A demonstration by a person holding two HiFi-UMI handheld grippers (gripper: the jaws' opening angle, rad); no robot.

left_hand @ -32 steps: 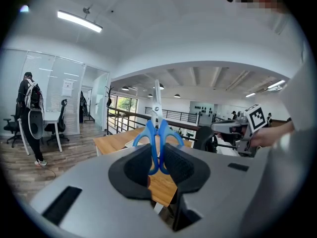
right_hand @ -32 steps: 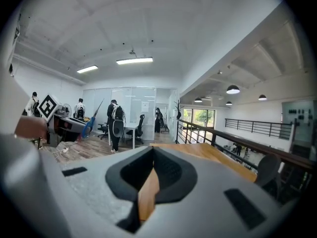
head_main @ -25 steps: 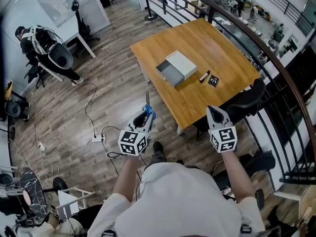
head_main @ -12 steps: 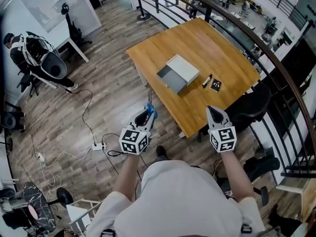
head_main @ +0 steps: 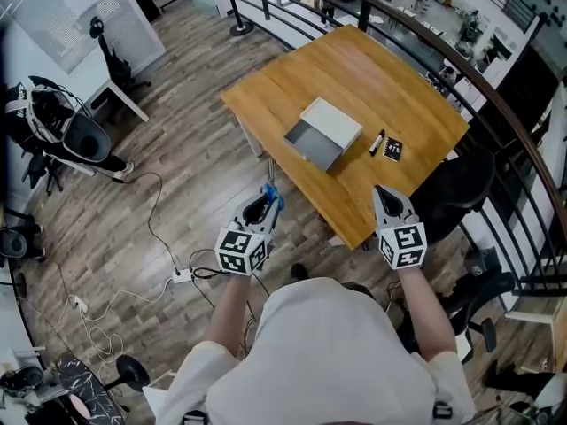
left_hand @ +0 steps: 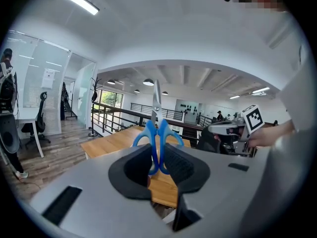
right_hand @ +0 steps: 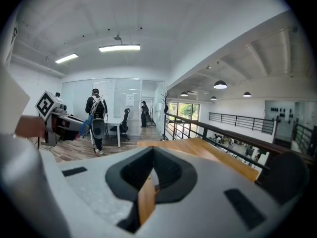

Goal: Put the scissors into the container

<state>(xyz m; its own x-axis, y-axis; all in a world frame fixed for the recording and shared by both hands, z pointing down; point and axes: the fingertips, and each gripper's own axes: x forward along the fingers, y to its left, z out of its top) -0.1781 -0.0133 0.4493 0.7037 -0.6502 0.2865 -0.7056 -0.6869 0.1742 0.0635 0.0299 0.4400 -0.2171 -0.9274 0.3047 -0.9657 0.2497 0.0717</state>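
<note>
Blue-handled scissors [head_main: 268, 196] stand upright with the blades pointing away, and my left gripper [head_main: 263, 205] is shut on their handles. In the left gripper view the scissors [left_hand: 157, 131] rise between the dark pads [left_hand: 184, 168], in front of the wooden table [left_hand: 119, 139]. The container [head_main: 322, 132], a grey and white open box, sits on the table [head_main: 292, 85] ahead, well beyond both grippers. My right gripper [head_main: 384, 197] hovers over the table's near corner, shut with nothing in it. The right gripper view shows only a thin slit between its jaws.
A black marker [head_main: 375, 142] and a small black card [head_main: 391, 150] lie right of the container. A black office chair [head_main: 456, 187] stands at the table's right corner. A curved railing [head_main: 496, 104] runs behind it. Cables and a power strip [head_main: 182, 276] lie on the floor at left.
The whole view has shifted: the table and container now sit closer and lower in the head view. Both grippers keep the same pose, and the scissors stay held.
</note>
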